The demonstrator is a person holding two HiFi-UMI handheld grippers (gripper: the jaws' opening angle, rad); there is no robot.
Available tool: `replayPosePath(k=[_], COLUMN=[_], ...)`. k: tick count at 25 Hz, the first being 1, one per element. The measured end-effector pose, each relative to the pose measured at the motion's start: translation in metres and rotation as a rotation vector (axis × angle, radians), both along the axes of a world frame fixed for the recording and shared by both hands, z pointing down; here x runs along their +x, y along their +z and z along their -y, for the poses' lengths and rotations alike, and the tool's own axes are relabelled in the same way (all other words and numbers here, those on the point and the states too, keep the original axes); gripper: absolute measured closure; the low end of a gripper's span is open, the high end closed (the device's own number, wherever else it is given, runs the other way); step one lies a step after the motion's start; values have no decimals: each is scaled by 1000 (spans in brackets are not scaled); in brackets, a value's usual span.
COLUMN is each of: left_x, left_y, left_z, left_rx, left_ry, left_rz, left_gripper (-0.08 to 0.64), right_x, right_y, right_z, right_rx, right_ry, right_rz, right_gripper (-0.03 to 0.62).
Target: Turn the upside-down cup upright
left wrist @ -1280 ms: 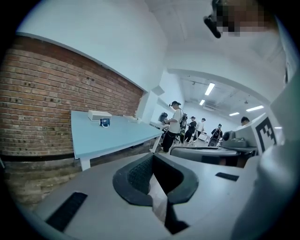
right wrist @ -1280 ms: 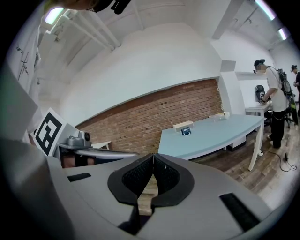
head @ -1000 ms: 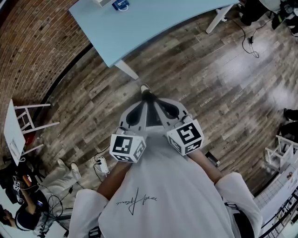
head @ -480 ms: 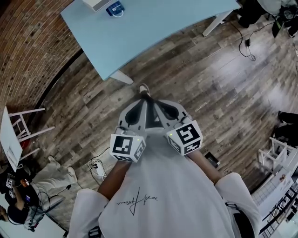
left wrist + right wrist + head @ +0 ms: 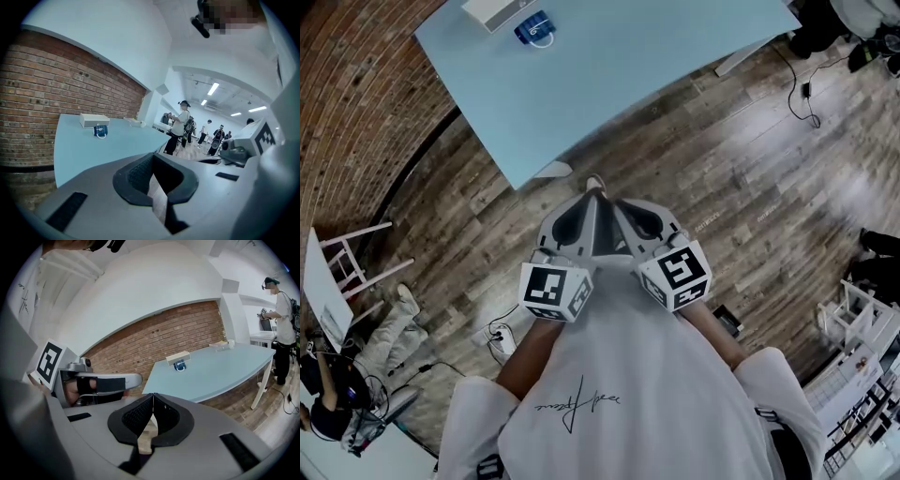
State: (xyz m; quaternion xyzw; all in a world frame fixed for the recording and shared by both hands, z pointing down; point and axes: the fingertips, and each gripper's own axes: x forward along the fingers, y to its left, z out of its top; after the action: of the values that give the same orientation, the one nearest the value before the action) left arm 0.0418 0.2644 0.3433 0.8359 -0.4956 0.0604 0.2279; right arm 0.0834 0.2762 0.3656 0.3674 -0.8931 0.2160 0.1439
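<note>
Left gripper and right gripper clenched, empty, tips together before us. Table nearer than second ago: we walk toward it. Cup on far end, just beside box, well beyond reach; flip not begun.

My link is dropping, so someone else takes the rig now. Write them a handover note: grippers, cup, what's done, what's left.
Left gripper: jaws together, nothing between them, held in front of the chest.
Right gripper: the same, close beside the left.
Blue cup: on the far part of the light blue table, next to a white box. It is too small to tell which way up it stands.
Done: nothing; the cup is untouched and looks out of reach from here.
Left: step up to the table, grasp the cup, turn it upright, set it down.
</note>
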Motion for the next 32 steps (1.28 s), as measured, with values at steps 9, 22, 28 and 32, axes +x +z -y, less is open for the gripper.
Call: replayPosePath(k=[9, 22, 28, 32], left_x=[-26, -68, -78, -78], left_y=[-3, -2, -2, -2], left_z=[67, 122, 132, 132], left_rx=[-18, -26, -23, -33], left_ry=[-9, -33, -72, -80], left_rz=[-20, -75, -105, -142], left_gripper=[557, 557, 557, 557], right_x=[-26, -69, -71, -71], right_y=[0, -1, -6, -9], right_z=[63, 113, 117, 120], right_rx=[-14, -23, -24, -19], right_ry=[-17, -66, -71, -68], right_rz=[-19, -50, -75, -87], right_gripper=[571, 571, 571, 571])
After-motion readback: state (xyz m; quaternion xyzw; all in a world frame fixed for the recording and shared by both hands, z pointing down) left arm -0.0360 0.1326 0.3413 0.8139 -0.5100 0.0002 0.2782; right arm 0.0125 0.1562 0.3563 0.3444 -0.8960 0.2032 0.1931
